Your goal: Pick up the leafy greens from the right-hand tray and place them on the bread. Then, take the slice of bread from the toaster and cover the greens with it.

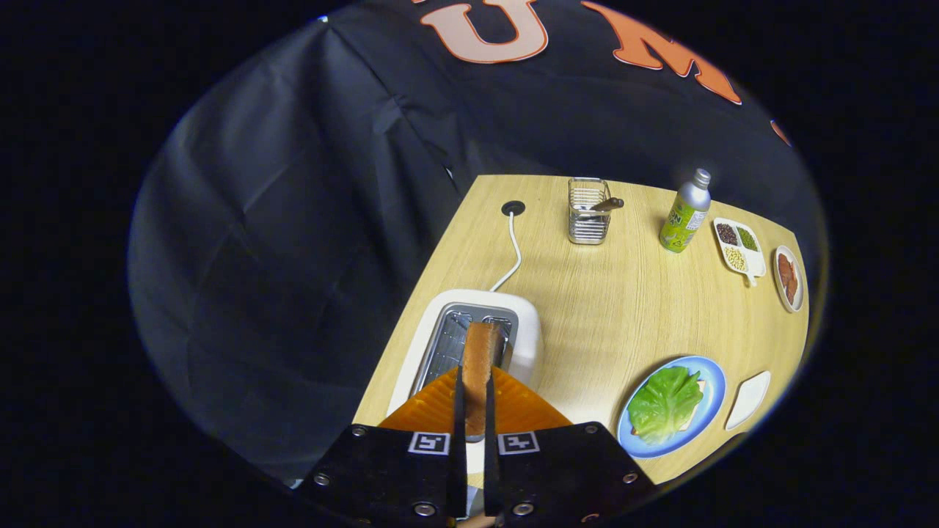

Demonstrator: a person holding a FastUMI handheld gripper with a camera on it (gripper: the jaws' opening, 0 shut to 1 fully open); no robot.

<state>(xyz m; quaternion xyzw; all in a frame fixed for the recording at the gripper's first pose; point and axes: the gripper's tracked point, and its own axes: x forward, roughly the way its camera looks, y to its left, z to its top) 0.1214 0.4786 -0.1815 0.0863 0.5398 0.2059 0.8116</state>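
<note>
1. The gripper (475, 389) has its fingers (459, 411) closed narrow on the bread slice (478, 367), above the toaster (528, 330)
2. The leafy greens (664, 402) lie on bread on the blue plate (713, 381), on the tabletop (616, 293)

The pale wooden table (609, 308) carries a white toaster (532, 345) at seven o'clock and a wire basket (588, 213) at twelve.

I can read no text: the label on the bottle (685, 218) beside the wire basket (588, 211) is too blurred.
</note>
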